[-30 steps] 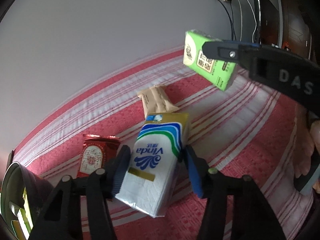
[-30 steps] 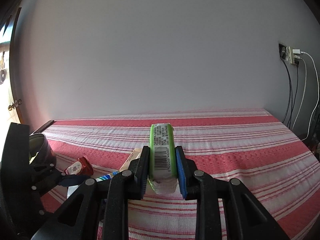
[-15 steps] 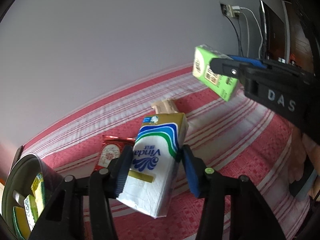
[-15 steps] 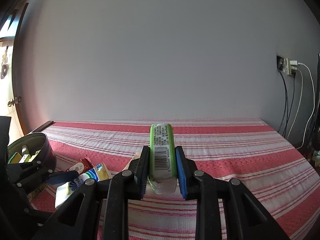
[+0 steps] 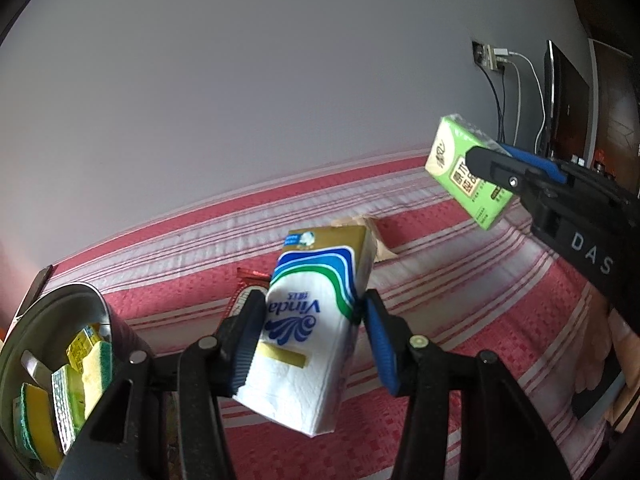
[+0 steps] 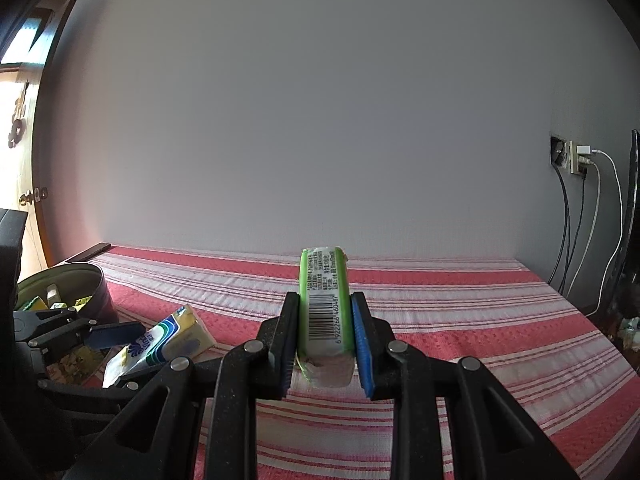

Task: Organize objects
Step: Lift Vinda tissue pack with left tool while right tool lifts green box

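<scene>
2 tissue packs are off the bed, each pinched in its own gripper. Far to the left of the left gripper, low at the edge of its view, stands a round metal tin holding yellow-and-green sponges and small packets. Just ahead of the left finger, a red foil packet lies on the red-and-white striped bedspread, mostly hidden behind the gripper's load. Between the blue pads sits the Vinda tissue pack, white with blue and green waves and a gold top, tilted with its gold end pointing away and its lower corner hanging below the fingers; both pads press its long sides. Just beyond its far end a beige wrapper lies on the bedspread, only partly visible. Up and to the right, the right gripper reaches in from the side, closed on the green tissue pack, which is held clear above the bedspread. In the right wrist view that green pack stands on edge between the fingers, barcode side facing the camera, squeezed on its 2 broad faces. Further right, on the wall, a power socket carries several hanging cables.
</scene>
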Demonstrator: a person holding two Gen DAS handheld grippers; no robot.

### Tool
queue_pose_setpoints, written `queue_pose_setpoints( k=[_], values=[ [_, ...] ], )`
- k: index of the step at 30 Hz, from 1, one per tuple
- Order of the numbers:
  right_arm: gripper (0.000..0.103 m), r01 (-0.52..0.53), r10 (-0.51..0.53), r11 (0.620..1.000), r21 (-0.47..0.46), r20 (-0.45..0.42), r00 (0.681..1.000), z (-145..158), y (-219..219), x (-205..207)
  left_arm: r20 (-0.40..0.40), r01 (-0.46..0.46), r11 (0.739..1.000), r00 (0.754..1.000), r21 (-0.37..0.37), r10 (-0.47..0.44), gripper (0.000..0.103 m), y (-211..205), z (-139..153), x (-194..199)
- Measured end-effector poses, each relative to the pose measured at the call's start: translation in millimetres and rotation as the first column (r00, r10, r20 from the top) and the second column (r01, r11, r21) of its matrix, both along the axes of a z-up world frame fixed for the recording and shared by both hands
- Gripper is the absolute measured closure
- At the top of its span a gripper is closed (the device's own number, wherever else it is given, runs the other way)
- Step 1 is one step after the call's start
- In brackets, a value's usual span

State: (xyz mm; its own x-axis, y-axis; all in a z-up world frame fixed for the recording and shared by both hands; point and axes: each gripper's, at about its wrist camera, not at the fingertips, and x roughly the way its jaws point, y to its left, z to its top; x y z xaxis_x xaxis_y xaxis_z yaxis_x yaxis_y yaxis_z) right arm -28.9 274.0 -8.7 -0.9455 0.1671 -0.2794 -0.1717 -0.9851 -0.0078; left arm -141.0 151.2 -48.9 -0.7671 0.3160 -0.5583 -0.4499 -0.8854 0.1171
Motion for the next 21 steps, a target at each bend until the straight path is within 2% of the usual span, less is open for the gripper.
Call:
queue_pose_setpoints(
  k=[15, 20, 21],
  values=[
    [0.075, -0.001, 0.001, 1.0, 0.004, -0.01, 1.0, 0, -8, 8, -0.067, -0.06, 0.996, 0.996, 0.062, 0.064, 0.054, -15, 8, 11],
    [0.075, 0.001, -0.001, 1.0, 0.004, -0.01, 1.0, 0, -9, 10, -0.093, -0.073, 0.995, 0.993, 0.063, 0.078, 0.054, -19, 9, 16],
    [0.075, 0.001, -0.001, 1.0, 0.004, -0.01, 1.0, 0, -10, 10, -0.098, -0.071, 0.995, 0.992, 0.063, 0.077, 0.059, -19, 9, 17]
  ],
)
